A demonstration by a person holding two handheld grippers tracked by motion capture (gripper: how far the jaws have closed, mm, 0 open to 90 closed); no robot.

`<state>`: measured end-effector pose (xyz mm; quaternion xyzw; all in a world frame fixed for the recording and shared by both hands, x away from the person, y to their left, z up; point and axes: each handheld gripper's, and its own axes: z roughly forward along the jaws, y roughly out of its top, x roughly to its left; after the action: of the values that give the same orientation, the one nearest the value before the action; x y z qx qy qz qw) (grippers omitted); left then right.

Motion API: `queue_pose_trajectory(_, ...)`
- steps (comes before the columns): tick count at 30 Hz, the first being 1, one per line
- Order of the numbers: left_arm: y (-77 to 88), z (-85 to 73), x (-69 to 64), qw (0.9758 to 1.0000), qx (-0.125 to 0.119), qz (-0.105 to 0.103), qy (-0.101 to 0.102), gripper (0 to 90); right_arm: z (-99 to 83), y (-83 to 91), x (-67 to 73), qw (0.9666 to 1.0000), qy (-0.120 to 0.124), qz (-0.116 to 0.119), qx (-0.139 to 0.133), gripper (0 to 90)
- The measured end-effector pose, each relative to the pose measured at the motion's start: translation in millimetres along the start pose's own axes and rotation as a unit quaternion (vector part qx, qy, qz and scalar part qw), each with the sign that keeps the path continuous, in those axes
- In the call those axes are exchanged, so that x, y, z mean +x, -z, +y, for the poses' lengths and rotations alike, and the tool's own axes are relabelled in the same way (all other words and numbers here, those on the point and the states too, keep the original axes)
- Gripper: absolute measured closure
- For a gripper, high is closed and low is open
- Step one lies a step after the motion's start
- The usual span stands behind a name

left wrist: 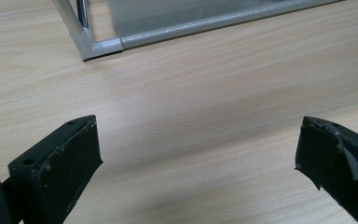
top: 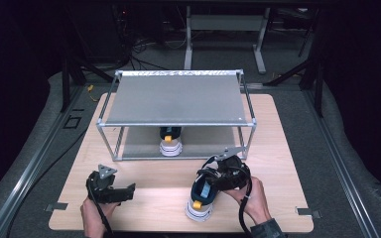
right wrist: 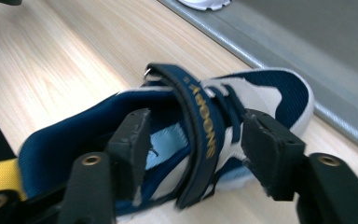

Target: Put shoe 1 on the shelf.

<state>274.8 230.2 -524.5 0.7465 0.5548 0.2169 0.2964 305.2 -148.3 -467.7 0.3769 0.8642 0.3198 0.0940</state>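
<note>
A navy and white shoe with a yellow heel tab lies on the wooden table, toe toward the rack. My right gripper hovers over its opening. In the right gripper view, one jaw of the right gripper sits inside the shoe and the other outside its side. The navy strap runs between them, and neither pad touches it. The left gripper rests low at the front left, and its jaws stand wide open over bare wood.
A two-shelf metal rack stands across the back of the table, with its near corner post ahead of the left gripper. A matching shoe sits on the lower shelf. The table's front edge is just behind both hands.
</note>
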Motion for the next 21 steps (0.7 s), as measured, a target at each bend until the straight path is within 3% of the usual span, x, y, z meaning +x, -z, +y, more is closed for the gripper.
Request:
queue_pose_trajectory(2,0.5,-1.4,-0.3,1.0,-0.002,-0.001,0.001,0.0,-6.8,5.7,5.4,0.9998,-0.015,-0.009,0.0,41.6)
queue_pose_trajectory(5,0.2,-3.2,-1.2,1.0,0.001,-0.004,0.0,0.0,-16.6,6.1,11.3,0.9995,-0.032,-0.002,0.005,50.1)
queue_pose_trajectory(11,-0.3,-3.9,-4.3,1.0,0.0,-0.006,-0.004,0.0,-25.4,5.1,7.6,0.9982,-0.059,0.007,-0.007,56.8)
queue_pose_trajectory(15,1.0,-4.3,-3.5,1.0,-0.001,-0.005,-0.004,0.0,-26.5,6.2,6.8,0.9985,-0.053,0.007,-0.008,57.9)
queue_pose_trajectory(21,3.4,-6.4,0.1,1.0,-0.002,-0.002,-0.002,0.0,-27.5,12.6,0.5,0.9989,-0.041,-0.021,0.002,58.1)
